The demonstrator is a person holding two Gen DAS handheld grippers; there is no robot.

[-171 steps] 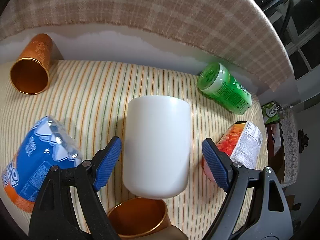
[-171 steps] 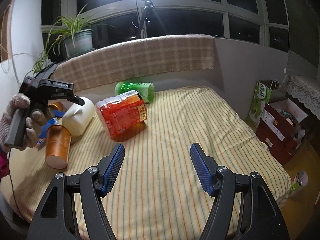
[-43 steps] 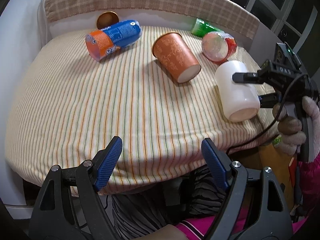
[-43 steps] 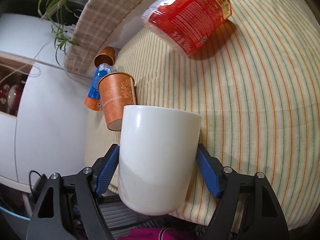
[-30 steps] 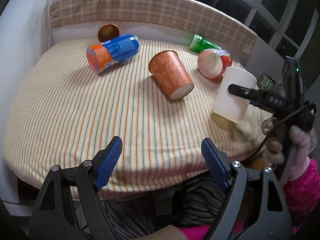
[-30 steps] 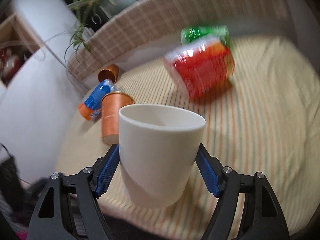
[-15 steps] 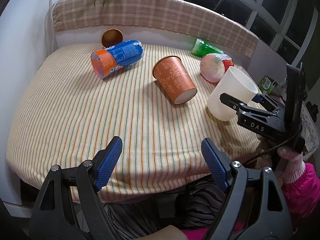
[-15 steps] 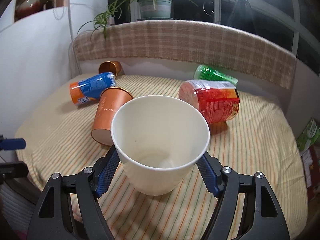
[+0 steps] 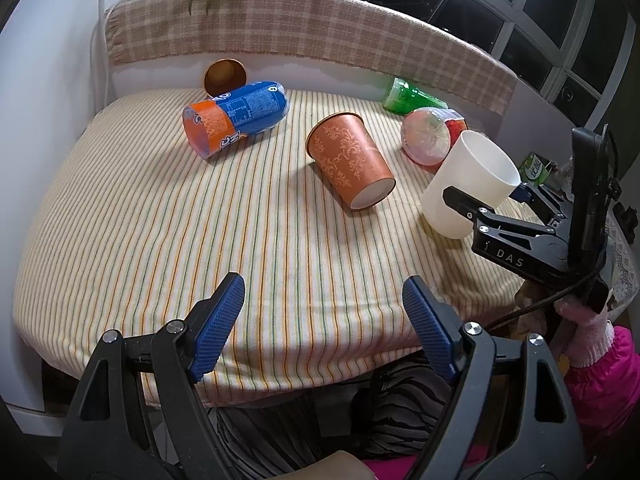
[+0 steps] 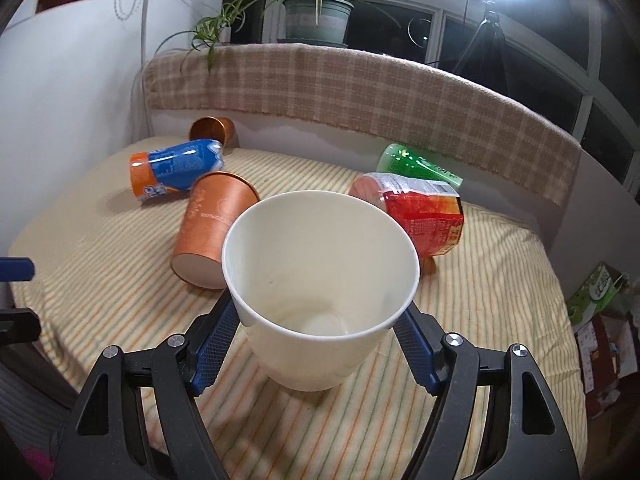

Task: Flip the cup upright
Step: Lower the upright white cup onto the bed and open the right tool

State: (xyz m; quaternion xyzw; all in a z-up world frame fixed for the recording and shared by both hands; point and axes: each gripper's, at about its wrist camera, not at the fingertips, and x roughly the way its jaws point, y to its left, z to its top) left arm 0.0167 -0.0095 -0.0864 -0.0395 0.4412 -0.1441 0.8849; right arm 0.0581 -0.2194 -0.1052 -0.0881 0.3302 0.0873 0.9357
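The right claw [image 10: 316, 336] is clamped on the white cup [image 10: 320, 280], one blue pad on each side of its wall, mouth up and tipped slightly toward the camera. Half a second ago the cup sat the same way in the grip; it now fills more of the right wrist view, and its base looks to be on or just above the striped table [image 9: 160, 216], near the front right edge. Just beyond the right claw to its left lies the orange paper cup [image 10: 212, 228] on its side; beyond to the right, the red packet [image 10: 420, 212]. The left claw [image 9: 320, 328] gapes wide with nothing between its pads, hanging over the table's near edge, well to the left of the white cup [image 9: 468, 184].
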